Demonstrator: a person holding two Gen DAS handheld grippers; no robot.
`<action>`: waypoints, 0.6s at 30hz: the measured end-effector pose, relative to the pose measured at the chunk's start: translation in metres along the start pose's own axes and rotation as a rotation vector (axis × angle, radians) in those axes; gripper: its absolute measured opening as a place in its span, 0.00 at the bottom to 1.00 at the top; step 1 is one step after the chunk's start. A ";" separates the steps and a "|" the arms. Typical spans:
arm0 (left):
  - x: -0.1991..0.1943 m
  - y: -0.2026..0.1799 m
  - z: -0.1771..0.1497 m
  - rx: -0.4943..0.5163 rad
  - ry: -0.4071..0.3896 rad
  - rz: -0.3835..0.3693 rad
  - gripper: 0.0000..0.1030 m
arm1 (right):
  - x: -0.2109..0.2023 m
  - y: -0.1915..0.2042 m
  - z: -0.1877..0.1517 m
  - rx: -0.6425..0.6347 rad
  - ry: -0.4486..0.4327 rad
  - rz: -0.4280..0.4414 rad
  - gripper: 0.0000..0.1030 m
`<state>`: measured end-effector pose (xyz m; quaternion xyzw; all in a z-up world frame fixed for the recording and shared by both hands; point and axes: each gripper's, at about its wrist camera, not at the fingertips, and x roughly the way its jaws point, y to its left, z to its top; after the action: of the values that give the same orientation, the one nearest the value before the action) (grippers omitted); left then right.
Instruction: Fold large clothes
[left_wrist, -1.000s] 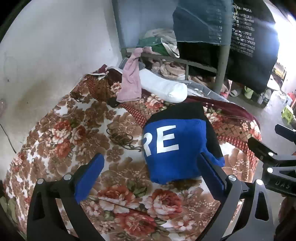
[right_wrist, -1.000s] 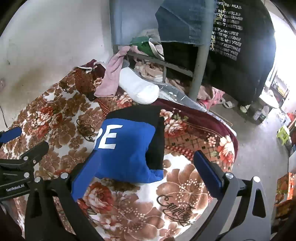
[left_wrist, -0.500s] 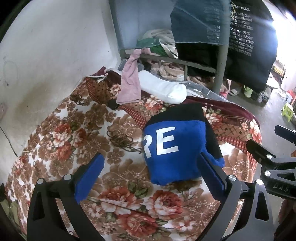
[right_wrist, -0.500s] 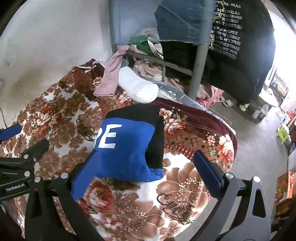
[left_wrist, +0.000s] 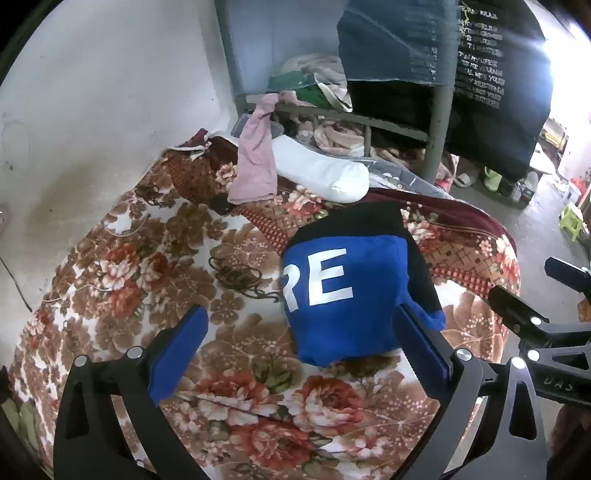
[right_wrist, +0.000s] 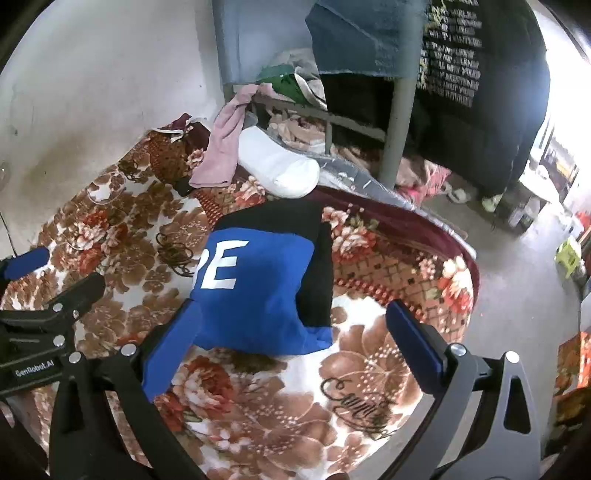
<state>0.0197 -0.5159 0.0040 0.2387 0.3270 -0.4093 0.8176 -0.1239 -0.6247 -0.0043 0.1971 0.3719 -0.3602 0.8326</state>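
The blue and black garment (left_wrist: 347, 284) lies on the bed, on a floral blanket (left_wrist: 147, 258), already gathered into a compact, roughly rectangular bundle, so the folding looks close to done. It sits straight ahead of both tools and between them: ahead and to the right of the left hand-held gripper (left_wrist: 299, 338), whose right finger overlaps the bundle's near right corner in that view, and ahead and to the left of the right hand-held gripper (right_wrist: 291, 328), whose left finger crosses its near left corner. Whether either finger actually touches the cloth I cannot tell. The bundle's long axis runs away from the tools, toward the white pillow (left_wrist: 321, 170) and the pink cloth (left_wrist: 255, 162) draped off the metal bed frame (left_wrist: 437, 122) beyond. Neither side is clearly nearer; the two look about evenly placed. Both hand-held grippers stand spread wide with nothing between their blue pads. The garment shows a blue panel with white letters "RE", a black band across the far end and down the right edge, and a small blue flap poking out at the near right corner, which may want tucking.
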 end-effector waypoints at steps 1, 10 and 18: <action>0.000 0.000 0.000 0.002 0.001 -0.002 0.95 | 0.001 0.000 0.000 0.000 0.002 -0.001 0.95; 0.000 -0.005 0.000 0.035 -0.007 0.002 0.95 | 0.005 -0.006 0.002 -0.001 0.023 -0.013 0.95; 0.003 -0.007 0.000 0.052 -0.009 0.010 0.95 | 0.011 -0.009 0.002 -0.002 0.044 -0.034 0.96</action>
<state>0.0155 -0.5209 0.0007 0.2597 0.3115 -0.4145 0.8147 -0.1244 -0.6369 -0.0120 0.1975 0.3937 -0.3695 0.8182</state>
